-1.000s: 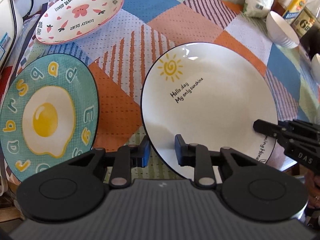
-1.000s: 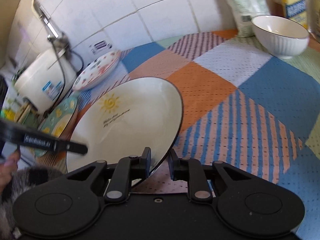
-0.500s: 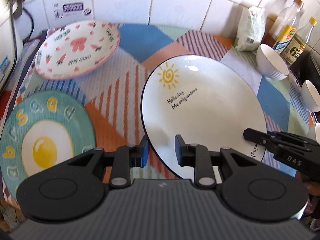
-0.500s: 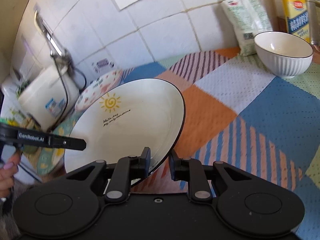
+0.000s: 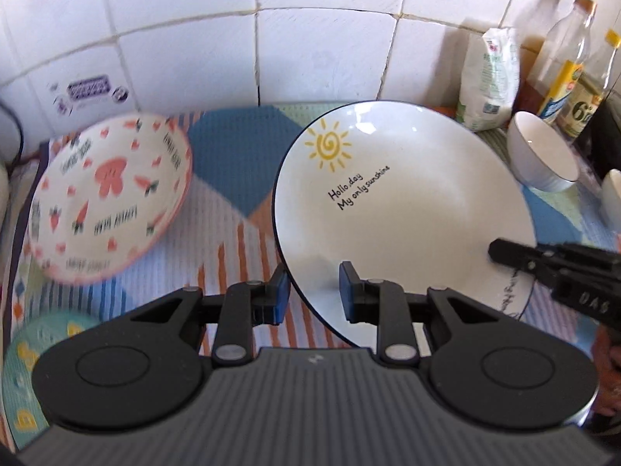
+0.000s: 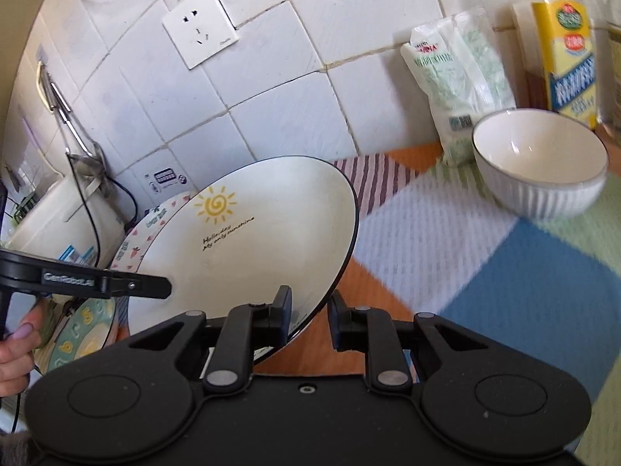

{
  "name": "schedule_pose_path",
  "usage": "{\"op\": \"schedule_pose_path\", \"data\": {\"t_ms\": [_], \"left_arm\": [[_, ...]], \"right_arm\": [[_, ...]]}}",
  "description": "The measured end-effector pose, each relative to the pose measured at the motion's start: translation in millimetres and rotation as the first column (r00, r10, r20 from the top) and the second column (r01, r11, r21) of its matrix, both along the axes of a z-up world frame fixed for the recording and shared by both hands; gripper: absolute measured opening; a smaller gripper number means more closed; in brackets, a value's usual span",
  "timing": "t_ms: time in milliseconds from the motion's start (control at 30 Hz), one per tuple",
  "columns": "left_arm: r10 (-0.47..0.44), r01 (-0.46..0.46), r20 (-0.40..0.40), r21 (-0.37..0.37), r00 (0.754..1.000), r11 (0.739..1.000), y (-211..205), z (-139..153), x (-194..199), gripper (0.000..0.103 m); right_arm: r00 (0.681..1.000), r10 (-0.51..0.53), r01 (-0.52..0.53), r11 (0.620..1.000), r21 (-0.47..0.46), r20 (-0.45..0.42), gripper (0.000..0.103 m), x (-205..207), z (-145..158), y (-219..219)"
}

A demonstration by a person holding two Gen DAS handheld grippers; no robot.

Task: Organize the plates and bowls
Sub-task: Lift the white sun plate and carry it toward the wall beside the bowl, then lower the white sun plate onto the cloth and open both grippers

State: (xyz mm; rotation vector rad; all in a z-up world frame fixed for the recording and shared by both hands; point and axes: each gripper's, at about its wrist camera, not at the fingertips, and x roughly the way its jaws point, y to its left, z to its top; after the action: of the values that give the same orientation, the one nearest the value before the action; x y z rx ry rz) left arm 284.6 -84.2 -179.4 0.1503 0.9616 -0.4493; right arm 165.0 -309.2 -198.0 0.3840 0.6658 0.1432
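- Your left gripper (image 5: 313,289) points steeply down at the worktop (image 5: 233,178); its jaws pinch the near left rim of the sun plate (image 5: 403,209), one blue pad under the rim and one above it.
- Your right gripper (image 6: 310,310) points down less steeply and its jaws pinch the opposite edge of the same plate, so the plate hangs between your two hands, above the patchwork cloth (image 6: 485,272).
- A hand (image 6: 15,345) with a painted nail shows at the left edge of the right wrist view.
- The sun plate is round, shallow, glossy white ceramic with a thin dark rim, a yellow sun and black writing; it is tilted, with the sun side towards the tiled wall (image 5: 194,39).
- The pink carrot plate (image 5: 108,198) lies to the left of it on the cloth, with the egg plate (image 5: 35,353) nearer to you.
- A white ribbed bowl (image 6: 539,163) stands well apart on the right, near a white bag (image 6: 458,77).
- The cloth is woven, with striped and plain patches.
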Motion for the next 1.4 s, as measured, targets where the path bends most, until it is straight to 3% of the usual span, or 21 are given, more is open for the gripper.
{"op": "schedule_pose_path", "data": {"t_ms": [233, 367, 533, 700, 867, 1000, 1067, 1167, 1400], "left_arm": [[0.016, -0.018, -0.053, -0.027, 0.998, 0.999, -5.8, -18.9, 40.7, 0.026], [0.015, -0.015, -0.042, -0.014, 0.999, 1.0, -10.6, -27.2, 56.6, 0.027], [0.019, -0.02, -0.037, -0.012, 0.999, 1.0, -16.9, -29.1, 76.6, 0.026], [0.038, -0.036, -0.072, 0.02, 0.997, 0.999, -24.3, -34.5, 91.6, 0.027], [0.078, -0.075, -0.084, 0.033, 0.993, 0.997, -29.0, -28.4, 92.7, 0.028], [0.087, -0.084, -0.055, 0.054, 0.995, 0.995, -34.6, -15.0, 85.1, 0.041], [0.082, -0.078, -0.046, 0.066, 0.996, 0.995, -34.2, -7.2, 79.8, 0.042], [0.064, -0.062, -0.02, 0.101, 0.998, 0.993, -35.0, 6.2, 65.7, 0.044], [0.016, -0.011, -0.039, 0.135, 0.999, 0.991, -28.5, 35.8, 33.3, 0.054]], "right_arm": [[0.999, -0.048, 0.047, 0.999, 0.02, 0.019, 0.024, 31.6, -1.2, -13.0], [0.999, -0.03, 0.029, 0.997, -0.07, -0.011, 0.024, 49.2, -6.4, -4.1], [0.999, -0.034, 0.032, 0.998, -0.045, -0.036, 0.025, 69.0, -14.1, -12.6], [0.998, -0.023, 0.018, 0.996, -0.084, -0.061, 0.026, 78.7, -17.6, -7.3], [0.996, -0.024, 0.013, 0.993, -0.121, -0.09, 0.029, 82.1, -20.1, -0.8], [0.992, -0.073, 0.05, 0.976, -0.212, -0.104, 0.036, 81.1, -15.7, 16.7], [0.991, -0.092, 0.064, 0.965, -0.256, -0.098, 0.041, 76.5, -10.2, 25.3], [0.991, -0.107, 0.08, 0.96, -0.268, -0.086, 0.05, 67.4, 0.9, 32.3], [0.996, -0.083, 0.074, 0.968, -0.241, -0.031, 0.054, 39.4, 36.8, 43.0]]}}
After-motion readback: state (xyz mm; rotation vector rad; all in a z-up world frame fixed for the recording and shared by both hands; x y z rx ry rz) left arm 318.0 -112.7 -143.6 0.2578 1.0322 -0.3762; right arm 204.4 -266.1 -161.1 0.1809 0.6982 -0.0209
